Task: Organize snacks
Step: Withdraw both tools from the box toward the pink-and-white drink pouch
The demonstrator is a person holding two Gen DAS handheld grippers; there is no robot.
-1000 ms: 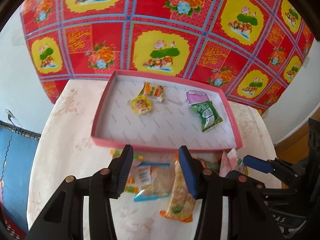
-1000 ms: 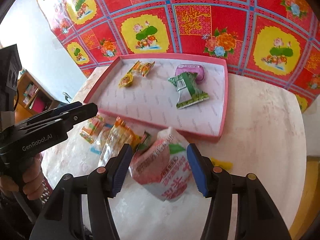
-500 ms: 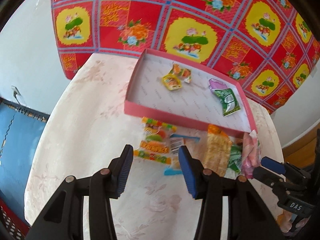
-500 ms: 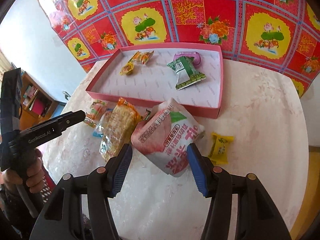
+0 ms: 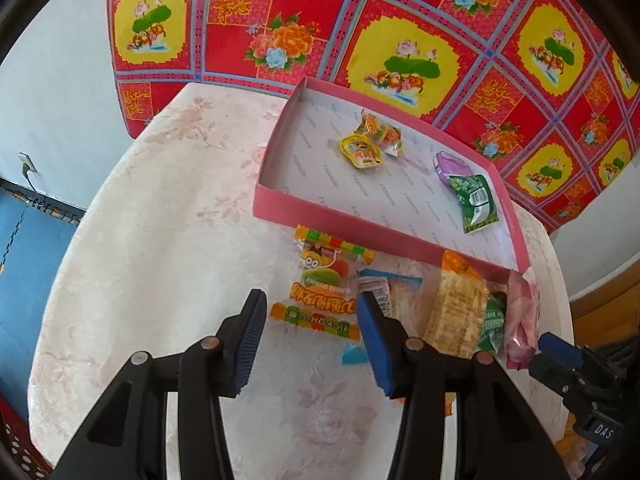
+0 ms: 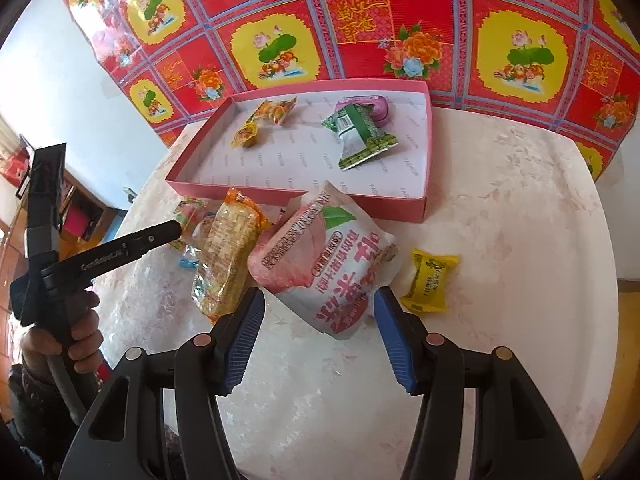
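left wrist view: left gripper (image 5: 310, 322) is pointing down at the round table with a pale floral cloth (image 5: 152, 240); its black arms with blue ribbed pads are standing moderately apart, gripping nothing
between left pads: the near edge of a clear gummy packet with orange and green bands (image 5: 324, 288) is lying flat on the cloth just ahead of the fingertips, not touched
beside it: a clear packet with blue ends and a barcode label (image 5: 380, 292) is lying partly under the right-hand pad; a long clear cracker pack with orange ends (image 5: 456, 308) is sitting to its right
tray: a shallow pink cardboard box lid with a white inside (image 5: 340, 218) is sitting beyond the loose snacks, its near wall just behind them
in tray: small yellow sachet (image 5: 360, 152), orange sweet wrapper (image 5: 380, 130), purple tub (image 5: 452, 164) and green foil packet (image 5: 474, 200) overlapping it
right wrist view: right gripper (image 6: 320, 318) is hovering with pads moderately wide, nothing clamped
right target: a puffy pink and white snack bag with red lettering (image 6: 328, 268) is lying with its near end between the fingertips; whether either is touching it I cannot tell
nearby: small yellow wrapped sweet (image 6: 430, 286) is lying just right of the bag, apart from the tray
backdrop: red, yellow floral sheet (image 6: 360, 20) is hanging behind the table
person: a hand (image 6: 78, 336) is gripping the left tool's handle
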